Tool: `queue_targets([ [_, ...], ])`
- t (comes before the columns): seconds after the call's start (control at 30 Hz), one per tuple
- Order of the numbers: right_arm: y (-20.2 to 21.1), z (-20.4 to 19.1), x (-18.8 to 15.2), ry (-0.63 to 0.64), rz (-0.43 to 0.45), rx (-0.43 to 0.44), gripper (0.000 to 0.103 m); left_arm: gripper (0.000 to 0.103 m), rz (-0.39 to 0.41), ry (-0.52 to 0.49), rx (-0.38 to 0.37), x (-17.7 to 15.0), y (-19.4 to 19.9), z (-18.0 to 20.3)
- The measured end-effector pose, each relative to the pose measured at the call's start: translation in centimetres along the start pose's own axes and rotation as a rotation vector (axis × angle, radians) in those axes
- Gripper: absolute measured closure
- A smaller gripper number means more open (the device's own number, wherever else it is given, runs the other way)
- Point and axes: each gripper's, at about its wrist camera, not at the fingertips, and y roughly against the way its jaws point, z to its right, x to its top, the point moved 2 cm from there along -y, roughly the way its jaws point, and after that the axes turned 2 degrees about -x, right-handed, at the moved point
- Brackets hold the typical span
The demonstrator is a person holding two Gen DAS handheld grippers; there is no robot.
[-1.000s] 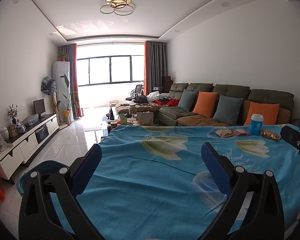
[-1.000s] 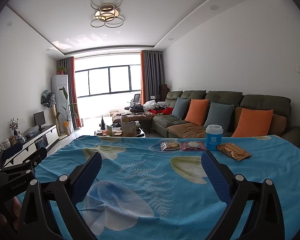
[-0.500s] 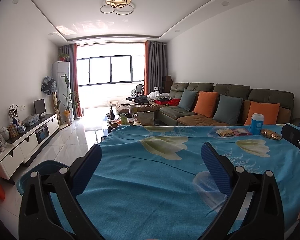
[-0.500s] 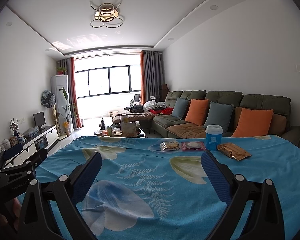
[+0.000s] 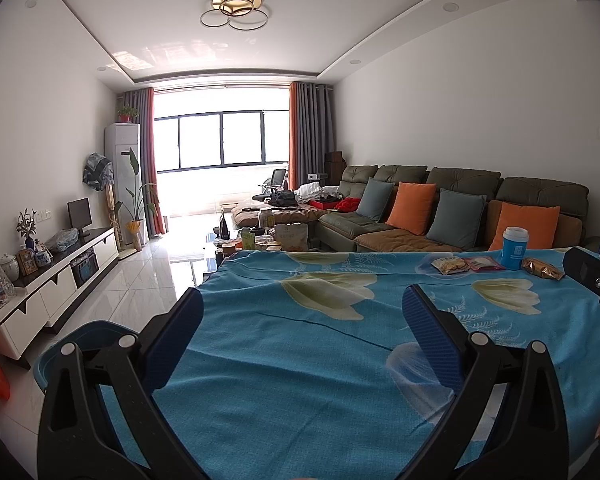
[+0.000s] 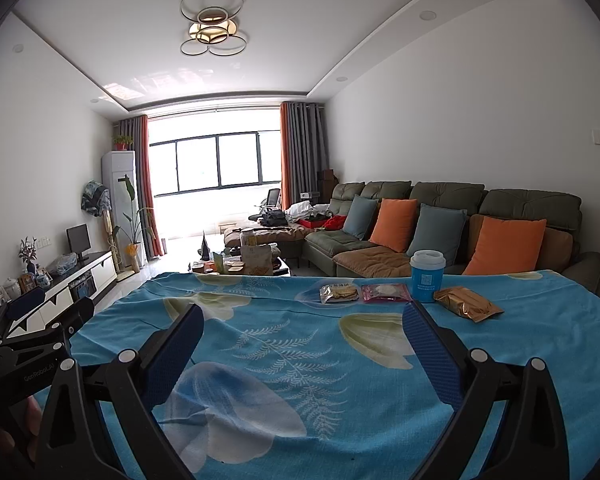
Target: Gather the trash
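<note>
While both hand-held grippers hang released over the near worktop (image 6: 560, 344) with blue flowered cloth, the left hand-held gripper (image 5: 300, 316) and the right hand-held gripper (image 6: 302, 322) grasp nothing. At far right lie a clear biscuit packet (image 6: 339, 293), a pink snack packet (image 6: 385, 292), a blue paper cup with white lid (image 6: 427, 276) and a golden foil wrapper (image 6: 468, 308).
</note>
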Motion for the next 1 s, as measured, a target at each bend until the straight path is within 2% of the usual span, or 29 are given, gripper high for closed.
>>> queue_targets([
  [1.0,-0.12,0.22,-0.34,-0.005,-0.005,0.000,0.007,0.005,-0.007,-0.010,0.002,-0.06,-0.37,0.19],
])
